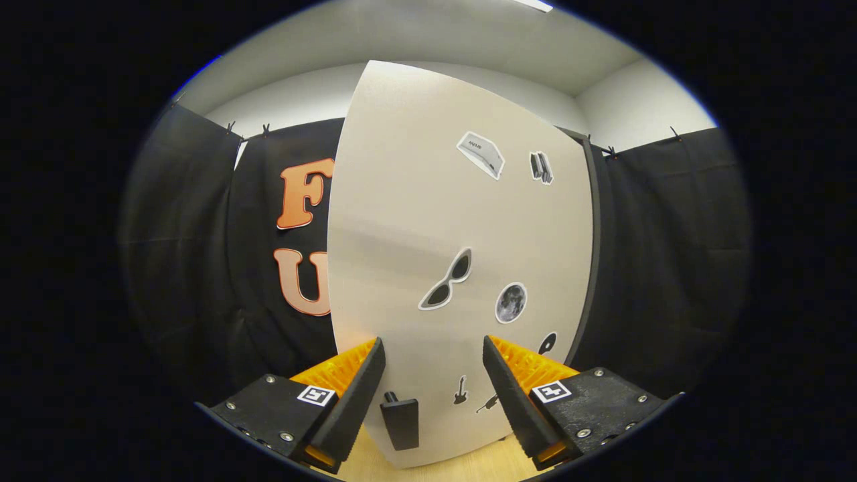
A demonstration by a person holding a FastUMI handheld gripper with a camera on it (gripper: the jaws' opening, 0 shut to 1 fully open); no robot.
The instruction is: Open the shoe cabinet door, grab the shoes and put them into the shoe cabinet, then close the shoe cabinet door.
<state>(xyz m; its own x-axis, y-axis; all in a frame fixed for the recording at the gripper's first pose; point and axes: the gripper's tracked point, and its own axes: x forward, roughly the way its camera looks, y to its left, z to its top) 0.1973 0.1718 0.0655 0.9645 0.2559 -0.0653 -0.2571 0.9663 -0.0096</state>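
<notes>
The gripper (434, 365) hangs released, fingers spread either side of the dark handle (400, 420) on the sticker-covered shoe cabinet door (428, 221) just ahead.

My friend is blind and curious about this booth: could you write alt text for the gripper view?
A tall white shoe cabinet door with small stickers, among them sunglasses and a moon, stands just ahead of the gripper. Its fingers are open, and the door's dark handle sits between them, untouched. Black cloth hangs behind the cabinet, and a pale wooden surface lies below.
</notes>
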